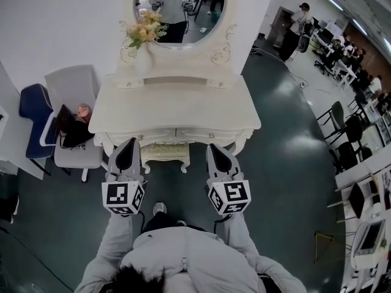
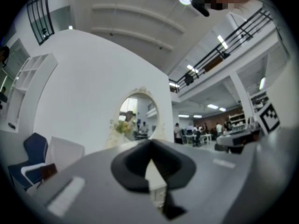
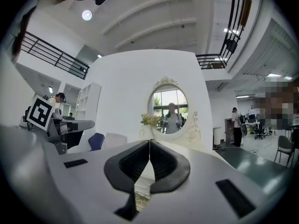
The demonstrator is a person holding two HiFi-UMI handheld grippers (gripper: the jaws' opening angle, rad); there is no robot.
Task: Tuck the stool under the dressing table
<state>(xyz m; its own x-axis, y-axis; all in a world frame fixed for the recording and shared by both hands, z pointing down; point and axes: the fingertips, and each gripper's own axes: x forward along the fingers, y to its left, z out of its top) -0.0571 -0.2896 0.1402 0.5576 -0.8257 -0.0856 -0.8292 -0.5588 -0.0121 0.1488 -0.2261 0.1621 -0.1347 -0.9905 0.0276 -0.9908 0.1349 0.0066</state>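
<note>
We hold the left gripper [image 1: 127,144] and the right gripper [image 1: 217,148] level, jaws clenched on nothing, just before the cream dressing table [image 1: 177,105], apparently because the stool [image 1: 166,154] already sits tucked beneath its front edge, on the dark green floor [image 1: 287,163] of an open office hall.

Glossy dark green floor [image 1: 293,139] sweeps off to the right, catching the ceiling glare. White partition wall [image 1: 61,23] behind. On the left, a white chair [image 1: 72,84] just beside a blue chair [image 1: 33,102]. Far right, black office chairs [image 1: 354,129]. Overhead, a round ceiling lamp [image 3: 87,15] glows above a black balcony railing [image 3: 51,55].
</note>
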